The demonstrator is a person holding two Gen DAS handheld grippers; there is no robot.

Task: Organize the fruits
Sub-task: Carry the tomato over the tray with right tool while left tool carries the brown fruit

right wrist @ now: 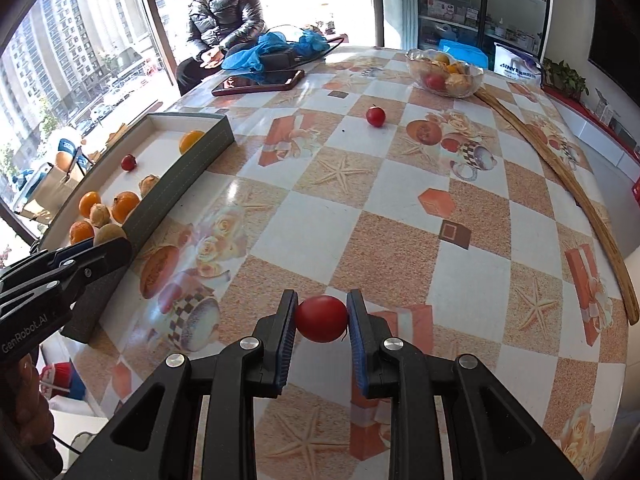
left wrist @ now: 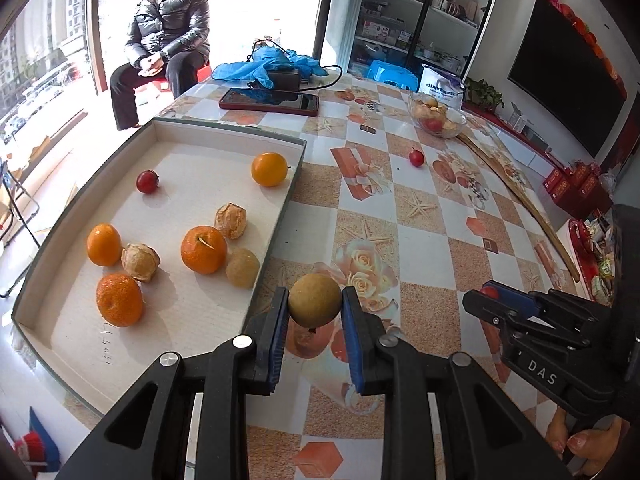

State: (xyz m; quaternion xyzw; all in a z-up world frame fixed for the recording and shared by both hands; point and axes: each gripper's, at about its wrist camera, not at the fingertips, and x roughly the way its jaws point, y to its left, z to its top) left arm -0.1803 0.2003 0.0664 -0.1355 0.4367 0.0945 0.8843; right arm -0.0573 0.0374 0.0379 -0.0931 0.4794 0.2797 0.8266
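A living room with tall windows, a shelf unit and a seated person [left wrist: 164,36] is recorded beyond a table [left wrist: 420,216] covered in a patterned checked cloth. A shallow cardboard tray [left wrist: 224,130] stands at the table's left side and already contains four oranges, a small red fruit and three brownish papery fruits. The left gripper [left wrist: 315,306] is clamped on a round brownish-green fruit [left wrist: 315,300], held above the cloth just beside the tray's near wall. The right gripper [right wrist: 322,319] is clamped on a small red fruit [right wrist: 322,319], held over the table well apart from the tray. One loose red fruit [right wrist: 376,116] lies on the cloth, and a glass bowl [right wrist: 474,80] at the far side holds several more fruits. The task is judged partly done: two fruits are in transit, and the loose one, with possibly the bowl's contents, is left to be placed.
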